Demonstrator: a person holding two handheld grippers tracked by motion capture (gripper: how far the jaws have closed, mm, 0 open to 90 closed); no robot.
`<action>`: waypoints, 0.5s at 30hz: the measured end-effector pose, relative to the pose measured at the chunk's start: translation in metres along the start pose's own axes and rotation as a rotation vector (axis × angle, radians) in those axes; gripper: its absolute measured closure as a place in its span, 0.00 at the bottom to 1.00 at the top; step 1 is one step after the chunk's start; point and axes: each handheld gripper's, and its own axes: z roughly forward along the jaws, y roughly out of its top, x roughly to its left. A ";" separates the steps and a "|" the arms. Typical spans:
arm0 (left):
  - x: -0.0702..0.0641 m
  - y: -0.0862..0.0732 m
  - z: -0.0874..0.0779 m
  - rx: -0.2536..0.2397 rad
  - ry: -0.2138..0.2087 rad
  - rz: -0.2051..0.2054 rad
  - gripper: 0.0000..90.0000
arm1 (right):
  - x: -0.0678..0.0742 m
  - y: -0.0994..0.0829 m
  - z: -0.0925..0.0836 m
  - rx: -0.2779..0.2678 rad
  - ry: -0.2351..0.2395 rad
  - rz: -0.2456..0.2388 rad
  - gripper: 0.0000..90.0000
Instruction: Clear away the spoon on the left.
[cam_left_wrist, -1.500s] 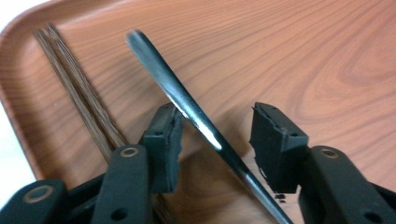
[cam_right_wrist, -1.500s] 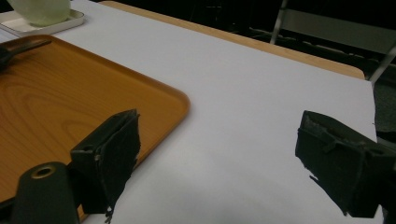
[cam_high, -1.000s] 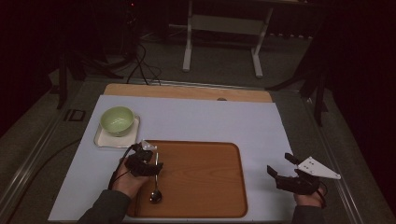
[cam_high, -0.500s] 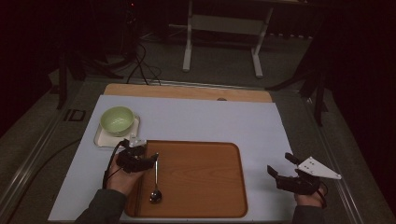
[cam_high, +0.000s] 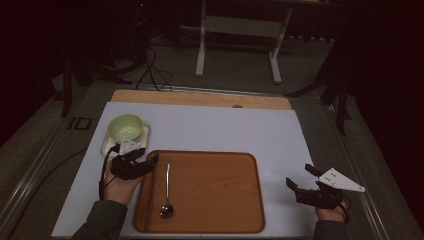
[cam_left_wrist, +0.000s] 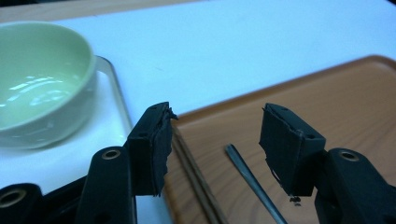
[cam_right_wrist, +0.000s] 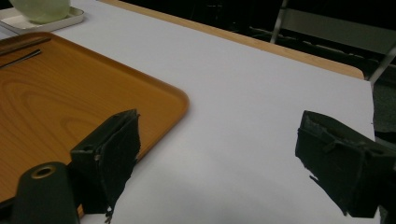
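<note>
We see the spoon (cam_high: 166, 192) lying free on the tray (cam_high: 220, 200); our left gripper (cam_high: 150, 161), jaws wide and empty, hovers beside it; our right gripper (cam_high: 299, 181) waits wide-jawed over the worktop (cam_high: 225, 130).

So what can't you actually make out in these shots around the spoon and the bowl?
- Spoon: in the left gripper view the bottom edge cuts off its bowl end.
- Green bowl: cut by the left edge there; in the right gripper view, by the top edge.
- Dish under the bowl: in the high view the left gripper covers its near edge.
</note>
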 end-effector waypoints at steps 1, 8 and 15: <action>0.003 0.000 -0.002 -0.010 0.002 -0.006 0.48 | 0.000 0.000 0.000 -0.001 0.000 0.000 0.15; 0.018 0.002 -0.012 -0.066 0.029 -0.050 0.46 | 0.000 -0.001 -0.001 0.001 -0.002 0.002 0.15; 0.032 0.002 -0.020 -0.099 0.073 -0.102 0.45 | -0.001 -0.001 -0.001 0.001 -0.001 0.002 0.15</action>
